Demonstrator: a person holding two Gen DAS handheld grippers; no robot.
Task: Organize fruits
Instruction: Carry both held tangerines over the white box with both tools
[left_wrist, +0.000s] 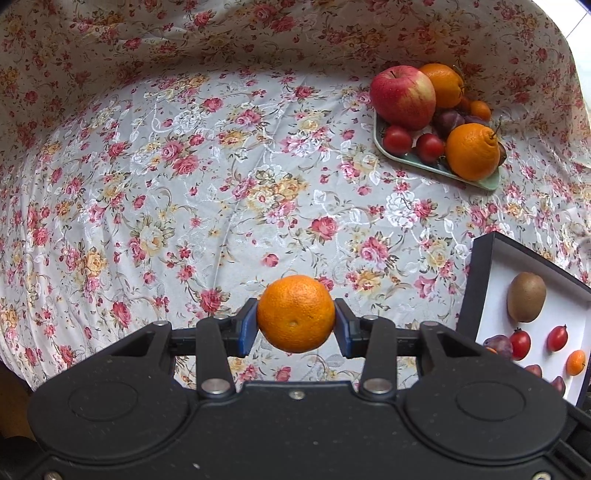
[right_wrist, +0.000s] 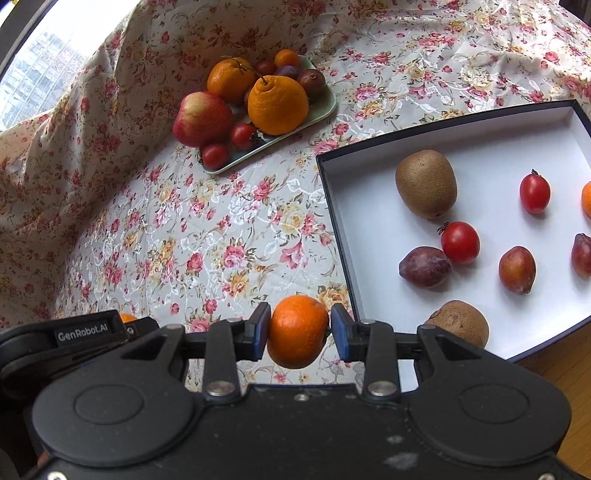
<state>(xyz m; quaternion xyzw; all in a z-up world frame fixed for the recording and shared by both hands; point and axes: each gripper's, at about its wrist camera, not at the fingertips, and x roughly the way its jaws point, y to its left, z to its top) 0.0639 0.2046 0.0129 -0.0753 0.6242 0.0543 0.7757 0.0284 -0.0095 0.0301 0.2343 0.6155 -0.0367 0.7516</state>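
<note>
Floral cloth (right_wrist: 221, 236) printed with red and yellow roses covers the whole table, and the black box (right_wrist: 334, 229) with a white floor serves as the landmark. Above the cloth just to the left of the box's near corner, the right gripper (right_wrist: 298, 330) clamps one small orange (right_wrist: 297, 330) between its blue pads. The left gripper (left_wrist: 295, 315) likewise grips a second orange (left_wrist: 295, 314), lifted off the cloth to the left of the box.

Inside the box the right wrist view shows one kiwi (right_wrist: 426, 183), two cherry tomatoes (right_wrist: 460, 242), three plums (right_wrist: 424, 266), one brown rough-skinned fruit (right_wrist: 460, 322) at the near wall, and part of one small orange fruit (right_wrist: 586, 199) at the picture's right edge.

Beyond the box's far left corner sits a pale green tray (right_wrist: 325, 107). It carries one red apple (right_wrist: 201, 119), two large oranges (right_wrist: 277, 105), at least two cherry tomatoes (right_wrist: 243, 136), one small kumquat (right_wrist: 286, 58), and a few dark plums whose count I cannot make out.
</note>
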